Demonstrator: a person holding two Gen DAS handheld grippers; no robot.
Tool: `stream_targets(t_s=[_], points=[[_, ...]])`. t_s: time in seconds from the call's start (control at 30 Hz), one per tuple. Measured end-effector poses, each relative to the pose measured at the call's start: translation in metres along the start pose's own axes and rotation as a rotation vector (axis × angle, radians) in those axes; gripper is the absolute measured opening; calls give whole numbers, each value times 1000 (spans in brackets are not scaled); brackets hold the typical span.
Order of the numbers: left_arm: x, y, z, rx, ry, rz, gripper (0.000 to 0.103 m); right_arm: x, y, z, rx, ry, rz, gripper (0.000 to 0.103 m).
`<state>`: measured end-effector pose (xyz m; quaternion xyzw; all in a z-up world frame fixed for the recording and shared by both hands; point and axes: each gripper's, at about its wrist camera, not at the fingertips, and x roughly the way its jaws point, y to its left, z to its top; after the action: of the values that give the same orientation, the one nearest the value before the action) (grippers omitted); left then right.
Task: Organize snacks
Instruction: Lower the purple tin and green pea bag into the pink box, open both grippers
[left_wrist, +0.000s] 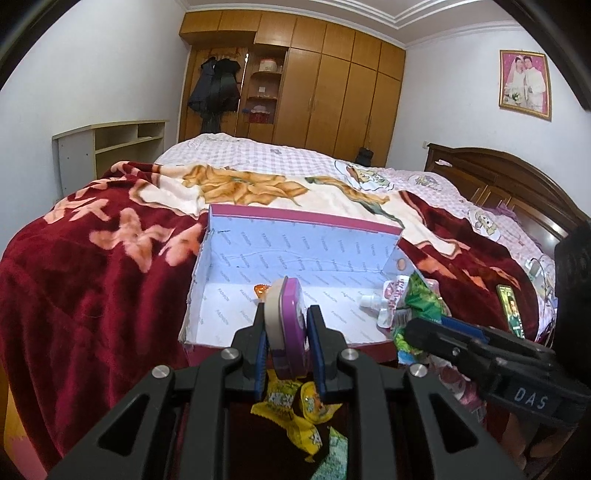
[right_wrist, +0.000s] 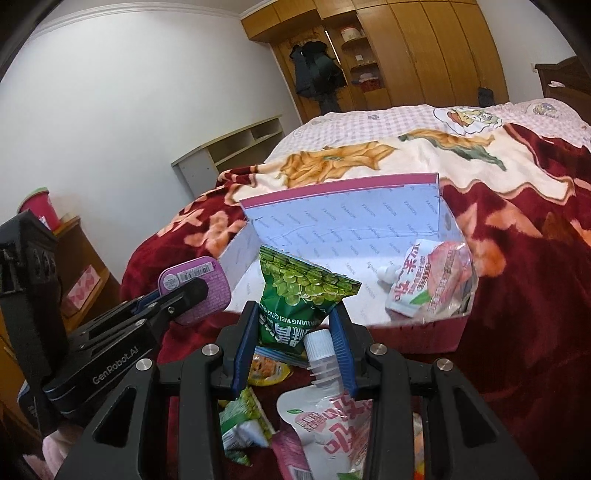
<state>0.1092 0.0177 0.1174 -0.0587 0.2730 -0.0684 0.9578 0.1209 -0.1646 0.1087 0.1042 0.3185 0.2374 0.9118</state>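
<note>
Over the box, left tool clamps a purple tin.

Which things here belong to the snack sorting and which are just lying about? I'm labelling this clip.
Job:
purple tin in left gripper
green pea bag in right gripper
open box
pink drink pouch in the box
yellow candy packets

Lying about:
phone
red blanket
</note>
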Motion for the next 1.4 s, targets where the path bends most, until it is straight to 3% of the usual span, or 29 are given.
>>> stream_targets(t_s=[0.7,1.2,1.33,1.4], points=[[54,5,4,24,48,55,20,34,-18,6,8,-45,-116,40],[66,6,2,31,57,61,21,38,-22,6,15,-62,-138,42],[64,5,2,38,56,61,37,37,-22,6,14,-64,-139,42],[62,4,2,40,51,69,40,36,-21,6,11,-66,-133,42]])
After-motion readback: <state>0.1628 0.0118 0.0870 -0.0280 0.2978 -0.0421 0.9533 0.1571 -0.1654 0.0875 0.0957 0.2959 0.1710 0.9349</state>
